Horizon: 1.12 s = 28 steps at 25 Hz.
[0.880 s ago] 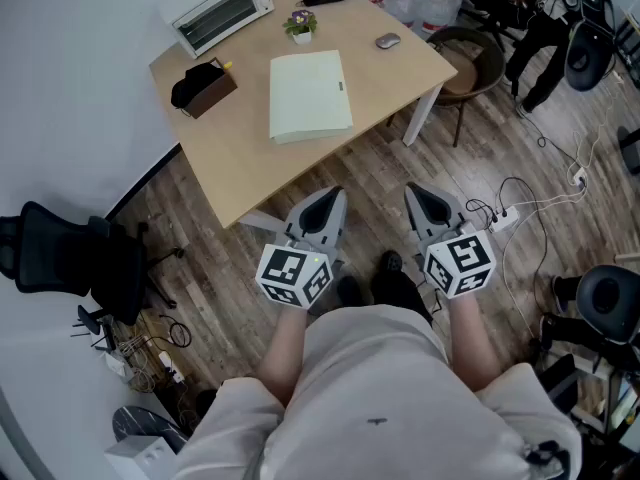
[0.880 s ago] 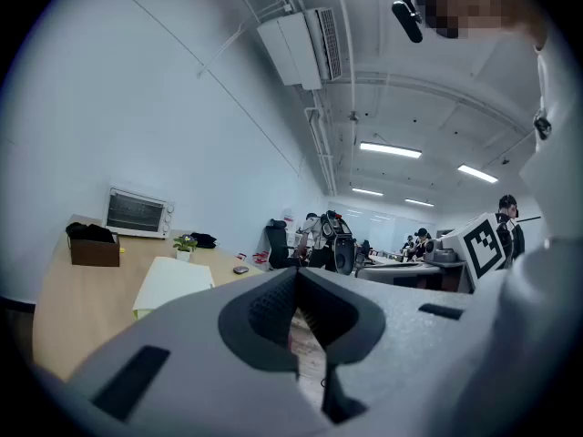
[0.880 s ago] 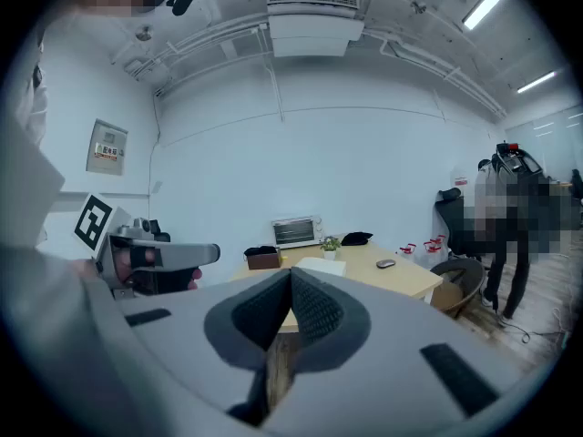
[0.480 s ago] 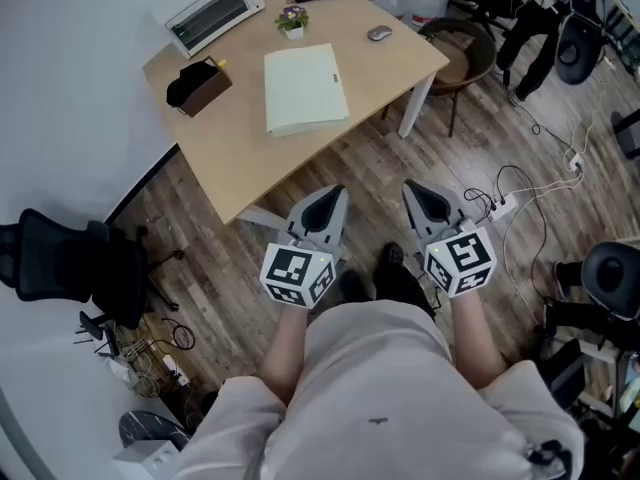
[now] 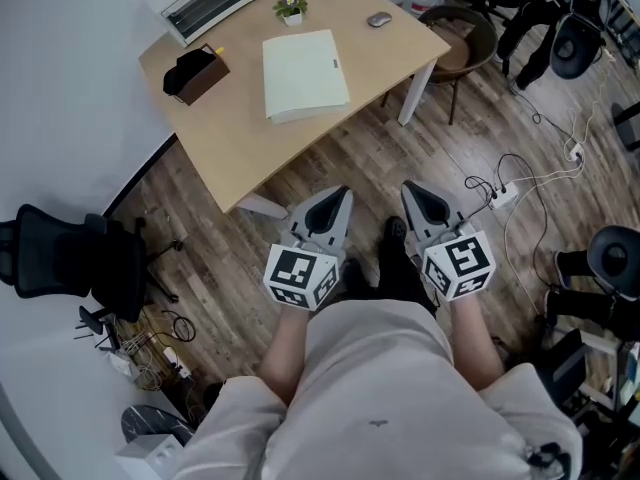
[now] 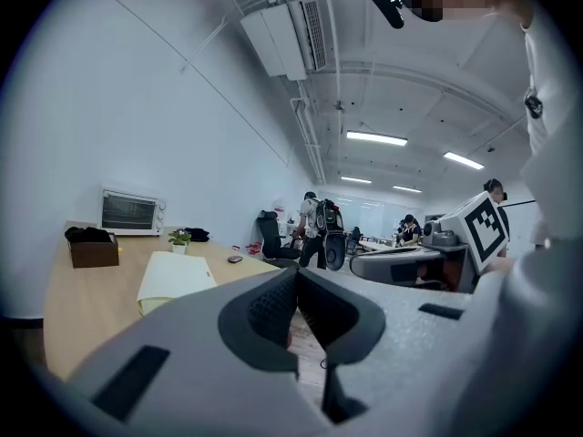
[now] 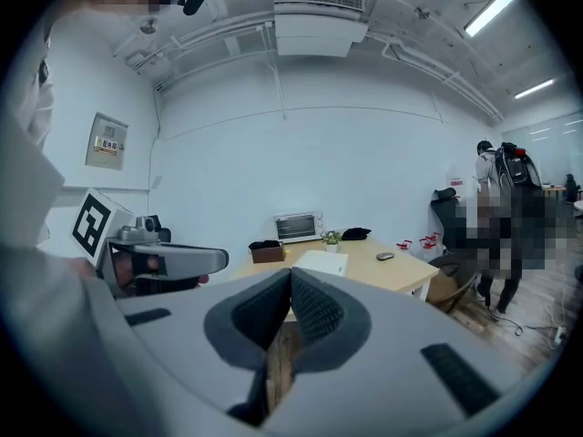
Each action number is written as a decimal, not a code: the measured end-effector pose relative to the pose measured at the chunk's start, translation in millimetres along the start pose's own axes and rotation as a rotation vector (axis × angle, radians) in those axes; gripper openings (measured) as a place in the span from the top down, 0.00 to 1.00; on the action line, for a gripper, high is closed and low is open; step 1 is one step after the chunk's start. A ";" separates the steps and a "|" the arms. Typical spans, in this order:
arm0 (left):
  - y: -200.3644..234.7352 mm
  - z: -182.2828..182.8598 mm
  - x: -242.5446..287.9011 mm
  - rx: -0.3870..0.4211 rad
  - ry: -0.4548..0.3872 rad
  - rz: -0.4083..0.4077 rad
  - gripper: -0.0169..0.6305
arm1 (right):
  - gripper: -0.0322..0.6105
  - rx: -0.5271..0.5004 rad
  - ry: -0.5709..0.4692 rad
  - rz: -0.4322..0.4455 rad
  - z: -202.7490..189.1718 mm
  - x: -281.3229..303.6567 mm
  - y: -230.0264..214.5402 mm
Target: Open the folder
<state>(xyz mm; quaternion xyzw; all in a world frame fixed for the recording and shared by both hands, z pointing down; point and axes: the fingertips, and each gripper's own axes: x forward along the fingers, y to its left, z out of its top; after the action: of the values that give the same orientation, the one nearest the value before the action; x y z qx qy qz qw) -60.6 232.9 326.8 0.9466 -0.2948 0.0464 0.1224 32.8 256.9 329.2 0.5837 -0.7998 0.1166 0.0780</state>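
Observation:
A pale cream folder (image 5: 303, 73) lies closed on the wooden table (image 5: 240, 148), well ahead of both grippers. It shows too in the left gripper view as the folder (image 6: 173, 278) and in the right gripper view as the folder (image 7: 325, 262). My left gripper (image 5: 338, 195) and right gripper (image 5: 412, 190) are held side by side over the wood floor, short of the table. Both are shut with nothing between their pads.
On the table stand a toaster oven (image 5: 208, 1), a brown box with a black thing in it (image 5: 192, 73), a small potted plant (image 5: 290, 8) and a mouse (image 5: 378, 19). A brown chair (image 5: 462, 43) stands at the table's right; a black chair (image 5: 70, 258) and cables (image 5: 520, 193) are nearby.
The table and folder have slid up and slightly left in the head view. Both grippers keep their place before the body and stay shut.

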 end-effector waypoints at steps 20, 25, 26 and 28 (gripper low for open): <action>25.2 6.1 57.2 0.030 0.049 0.047 0.96 | 0.92 0.013 0.010 0.098 12.8 55.4 -39.4; 39.7 14.0 77.2 0.044 0.048 0.078 0.90 | 0.85 0.025 0.011 0.139 19.8 77.5 -56.7; 42.7 15.9 81.8 0.046 0.048 0.082 0.88 | 0.84 0.028 0.010 0.146 22.2 82.3 -61.0; 48.0 19.0 91.0 0.051 0.050 0.091 0.85 | 0.81 0.028 0.009 0.154 26.4 91.3 -69.8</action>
<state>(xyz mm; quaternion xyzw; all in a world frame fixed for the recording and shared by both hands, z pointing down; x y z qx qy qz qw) -12.8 140.0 332.9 0.9336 -0.3329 0.0831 0.1034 71.5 145.7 334.3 0.5210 -0.8402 0.1361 0.0643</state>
